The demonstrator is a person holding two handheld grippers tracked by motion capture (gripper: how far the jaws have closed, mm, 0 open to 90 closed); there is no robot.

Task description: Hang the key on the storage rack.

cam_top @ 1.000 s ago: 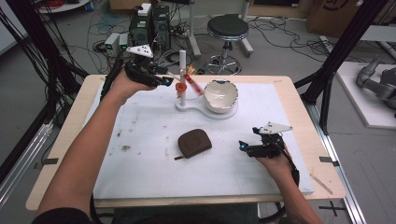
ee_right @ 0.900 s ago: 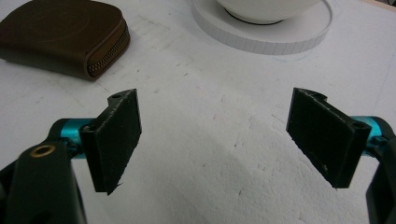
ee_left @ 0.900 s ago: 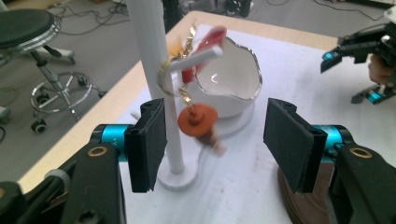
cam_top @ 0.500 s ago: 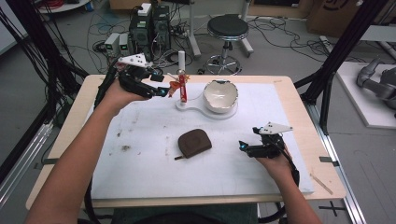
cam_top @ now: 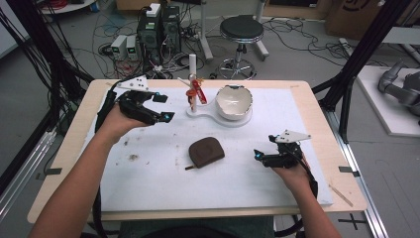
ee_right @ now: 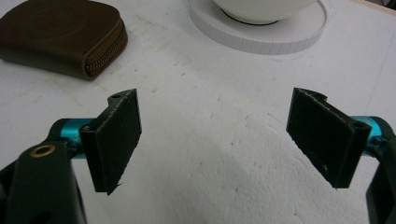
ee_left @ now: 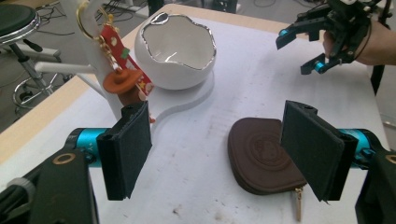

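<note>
Right gripper (cam_top: 258, 156), jaws wide and empty, rests at 4 o'clock; the brown zip pouch (cam_top: 206, 151) lies at centre. The keychain (cam_top: 195, 92) hangs on the white stand (cam_top: 192, 82) at 12 o'clock — a careless sweep could topple it. Left gripper (cam_top: 162, 108) — jaws just opening, empty — has withdrawn leftward from the stand.

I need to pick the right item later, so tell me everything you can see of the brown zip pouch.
The brown rounded leather-look zip pouch lies flat and closed on the white mat, near the table's middle. An embossed round mark shows on top; a zipper runs along its edge, its small metal pull resting on the mat. Nothing else touches it.
</note>
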